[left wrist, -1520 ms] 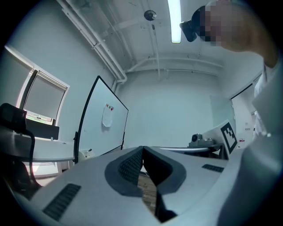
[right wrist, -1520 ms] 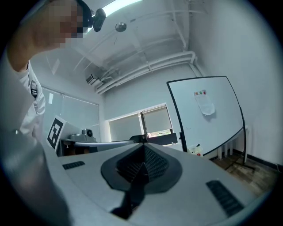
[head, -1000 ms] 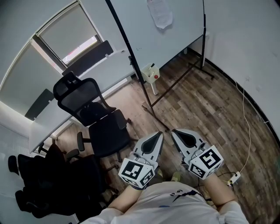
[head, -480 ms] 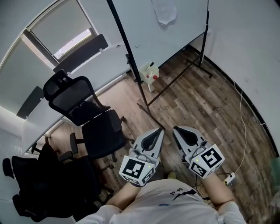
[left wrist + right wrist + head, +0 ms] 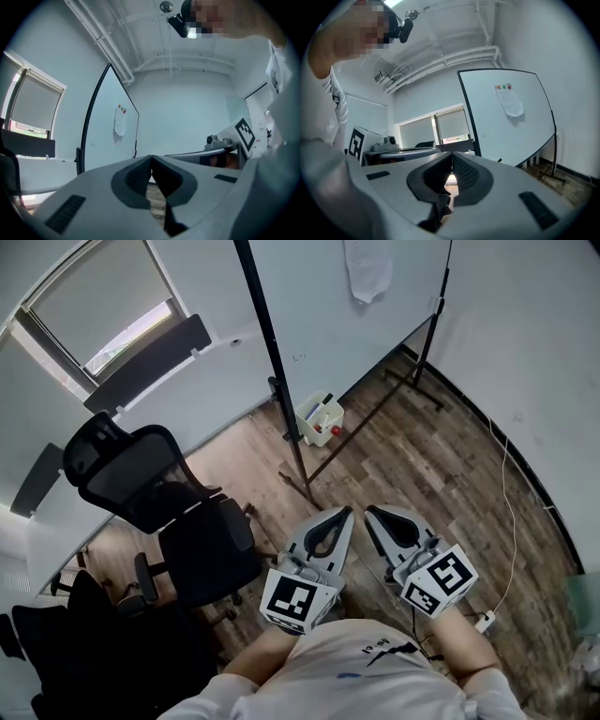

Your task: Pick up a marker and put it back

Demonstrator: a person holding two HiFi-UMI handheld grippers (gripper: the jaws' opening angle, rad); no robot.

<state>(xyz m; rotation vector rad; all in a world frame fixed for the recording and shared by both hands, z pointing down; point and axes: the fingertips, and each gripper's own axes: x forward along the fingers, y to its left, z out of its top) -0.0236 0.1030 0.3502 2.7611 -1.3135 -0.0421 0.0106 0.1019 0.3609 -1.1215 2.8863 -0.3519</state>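
Currently the left gripper (image 5: 345, 514) is keeping its jaws together at the tips, with nothing between them, and the right gripper (image 5: 371, 512) is doing the same. Both are hanging over a wooden floor (image 5: 441, 465). Far ahead, a white box (image 5: 307, 420) is sitting at the foot of the whiteboard (image 5: 309, 296), right of an office chair (image 5: 141, 484). The markers (image 5: 324, 412) are lying inside this box, too small to tell which way they are pointing.

2 grippers (image 5: 348, 512) (image 5: 367, 511), 1 whiteboard (image 5: 323, 320), 1 marker box (image 5: 319, 419), 1 paper (image 5: 367, 268)
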